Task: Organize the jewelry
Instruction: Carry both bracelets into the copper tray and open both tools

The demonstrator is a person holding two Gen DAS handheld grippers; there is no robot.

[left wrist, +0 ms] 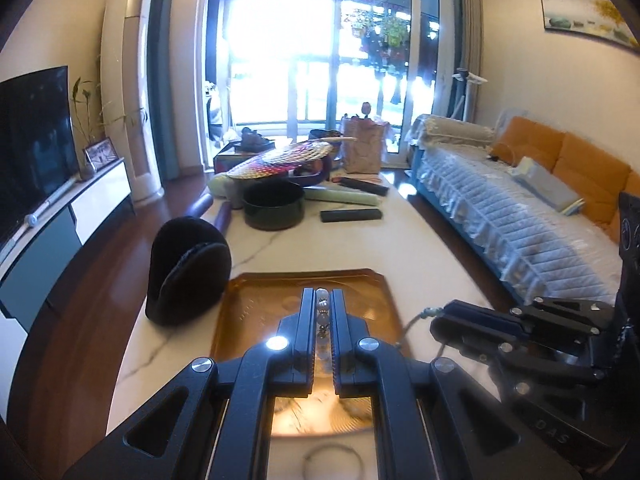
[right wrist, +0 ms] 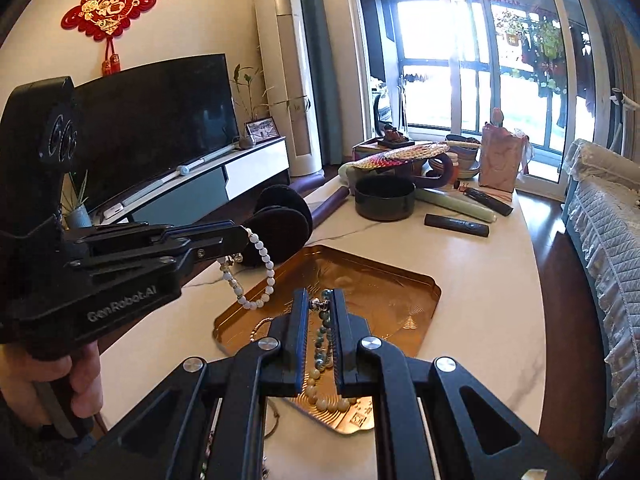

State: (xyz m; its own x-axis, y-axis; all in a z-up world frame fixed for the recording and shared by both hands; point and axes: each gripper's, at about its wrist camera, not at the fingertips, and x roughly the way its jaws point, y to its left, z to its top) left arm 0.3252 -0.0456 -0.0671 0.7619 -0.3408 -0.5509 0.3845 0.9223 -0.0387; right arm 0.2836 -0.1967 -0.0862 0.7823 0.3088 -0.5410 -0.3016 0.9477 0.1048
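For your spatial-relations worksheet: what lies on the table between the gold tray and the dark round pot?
In the right wrist view, only bare white marble tabletop separates the gold tray from the dark round pot.

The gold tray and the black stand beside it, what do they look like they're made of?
The tray looks like thin metal or metallized plastic: a glossy gold surface with glare and an embossed pattern. Which one is unclear. The black display stand looks covered in velvet or flocking: matte, light-absorbing, with a fuzzy edge.
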